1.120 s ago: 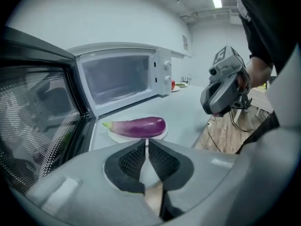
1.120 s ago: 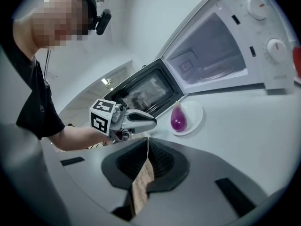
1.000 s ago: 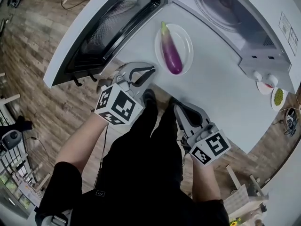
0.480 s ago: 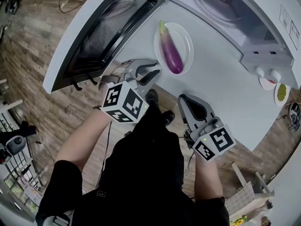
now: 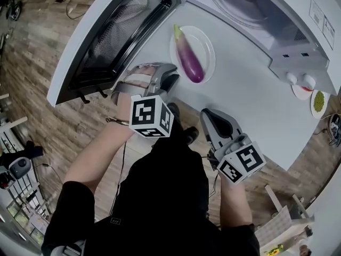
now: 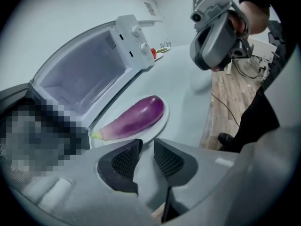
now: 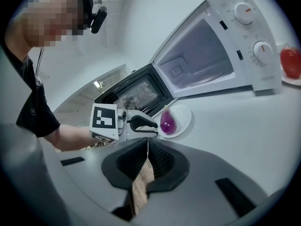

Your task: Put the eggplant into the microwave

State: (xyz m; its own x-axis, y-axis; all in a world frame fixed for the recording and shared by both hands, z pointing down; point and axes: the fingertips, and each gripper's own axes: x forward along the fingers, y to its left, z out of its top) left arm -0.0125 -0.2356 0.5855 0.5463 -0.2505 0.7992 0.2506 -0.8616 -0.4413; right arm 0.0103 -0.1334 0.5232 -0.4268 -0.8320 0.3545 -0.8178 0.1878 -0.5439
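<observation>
One eggplant (image 5: pixel 187 61), lying on one white plate (image 5: pixel 209 46) just in front of the open microwave (image 5: pixel 306 63). Two grippers, both nearer the person than the microwave. Left gripper (image 6: pixel 146 145) close by the plate, jaws just been opening, parted, nothing between. Right gripper (image 7: pixel 147 145) farther back, jaws together, empty. Two knobs (image 7: pixel 243 12) on the microwave's panel. Seen only from the head view: one small dish of something green (image 5: pixel 318 102), past the microwave's knob side.
</observation>
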